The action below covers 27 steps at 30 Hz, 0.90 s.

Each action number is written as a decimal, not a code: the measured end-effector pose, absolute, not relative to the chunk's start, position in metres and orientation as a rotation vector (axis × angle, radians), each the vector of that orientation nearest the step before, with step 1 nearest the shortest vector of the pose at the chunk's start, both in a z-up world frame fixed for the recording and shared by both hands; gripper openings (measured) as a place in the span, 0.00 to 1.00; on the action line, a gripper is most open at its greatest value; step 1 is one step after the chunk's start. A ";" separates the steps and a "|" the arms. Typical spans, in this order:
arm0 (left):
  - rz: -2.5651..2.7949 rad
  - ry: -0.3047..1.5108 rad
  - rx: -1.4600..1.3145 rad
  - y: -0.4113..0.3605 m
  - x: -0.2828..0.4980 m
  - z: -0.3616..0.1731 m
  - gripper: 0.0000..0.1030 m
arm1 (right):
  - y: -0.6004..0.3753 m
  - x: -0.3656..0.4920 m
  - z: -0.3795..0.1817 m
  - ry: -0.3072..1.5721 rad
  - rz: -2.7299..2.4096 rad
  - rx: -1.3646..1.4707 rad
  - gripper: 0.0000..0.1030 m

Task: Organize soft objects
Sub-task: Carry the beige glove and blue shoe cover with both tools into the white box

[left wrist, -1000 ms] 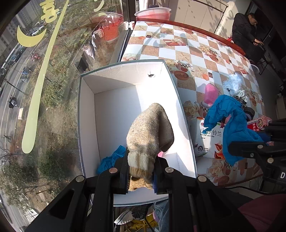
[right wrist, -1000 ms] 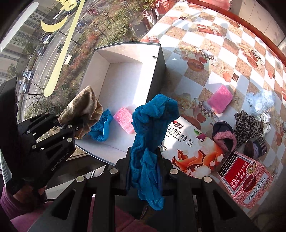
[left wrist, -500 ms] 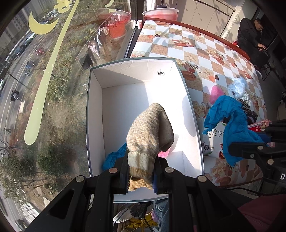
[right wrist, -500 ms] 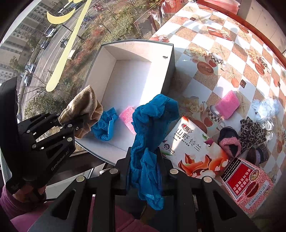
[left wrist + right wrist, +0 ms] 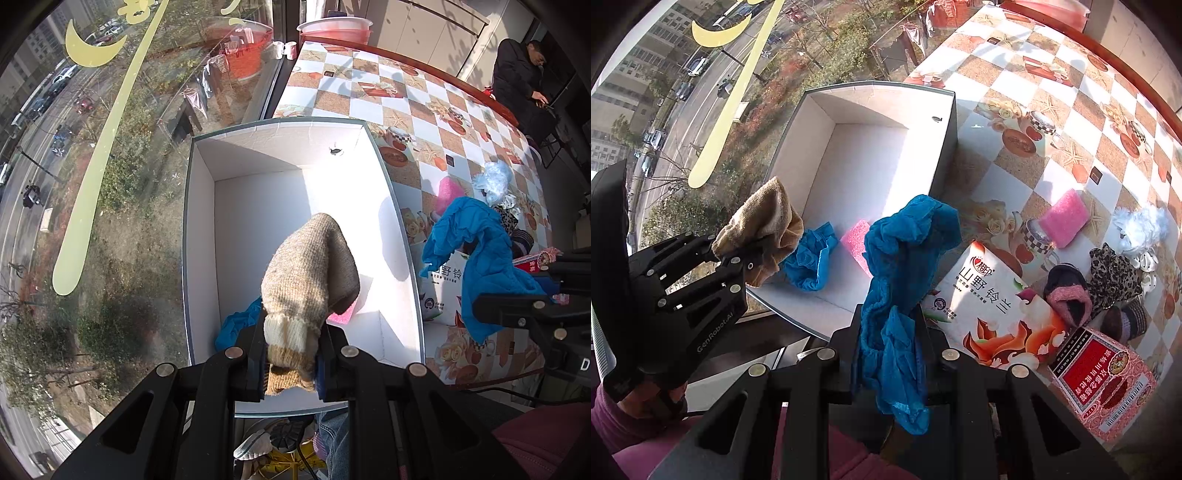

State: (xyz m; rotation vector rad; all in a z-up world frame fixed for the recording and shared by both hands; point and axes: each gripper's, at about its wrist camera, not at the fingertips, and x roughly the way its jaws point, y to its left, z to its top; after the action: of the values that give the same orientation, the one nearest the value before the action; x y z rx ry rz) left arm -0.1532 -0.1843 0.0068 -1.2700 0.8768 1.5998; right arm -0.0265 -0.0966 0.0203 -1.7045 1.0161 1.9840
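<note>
The left tongs (image 5: 290, 360), clamped on a sock (image 5: 310, 275), hang directly over the box (image 5: 400, 229), nearer than the right tongs (image 5: 888, 347) gripping blue cloth (image 5: 905, 258).

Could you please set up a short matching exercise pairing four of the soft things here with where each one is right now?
Things:
1. beige sock
2. blue cloth
3. pink sponge
4. leopard-print fabric

Places:
A. on the tablecloth beside a printed cup
B. in the left gripper
C. near the white frilly item
D. in the right gripper

Pairs: 1-B, 2-D, 3-A, 4-C
</note>
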 end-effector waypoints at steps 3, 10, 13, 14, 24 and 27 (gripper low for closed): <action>1.599 0.878 -1.271 -0.184 -0.154 0.006 0.20 | -0.097 -0.027 0.020 1.017 1.984 -1.705 0.22; 1.603 0.877 -1.276 -0.185 -0.156 0.005 0.20 | -0.096 -0.027 0.020 1.017 1.982 -1.704 0.22; 1.602 0.874 -1.280 -0.186 -0.156 0.005 0.20 | -0.096 -0.027 0.020 1.017 1.981 -1.704 0.22; 1.601 0.875 -1.280 -0.185 -0.156 0.004 0.20 | -0.097 -0.028 0.020 1.017 1.980 -1.705 0.22; 1.603 0.876 -1.290 -0.185 -0.158 0.002 0.20 | -0.097 -0.031 0.018 1.013 1.984 -1.706 0.22; 1.602 0.877 -1.296 -0.183 -0.159 0.001 0.20 | -0.097 -0.035 0.017 1.011 1.989 -1.709 0.22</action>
State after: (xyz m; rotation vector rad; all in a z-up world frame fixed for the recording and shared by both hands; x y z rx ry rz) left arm -0.1591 -0.1831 0.0010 -1.2961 0.8769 1.6022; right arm -0.0349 -0.0965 0.0175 -1.7094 1.0107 1.9892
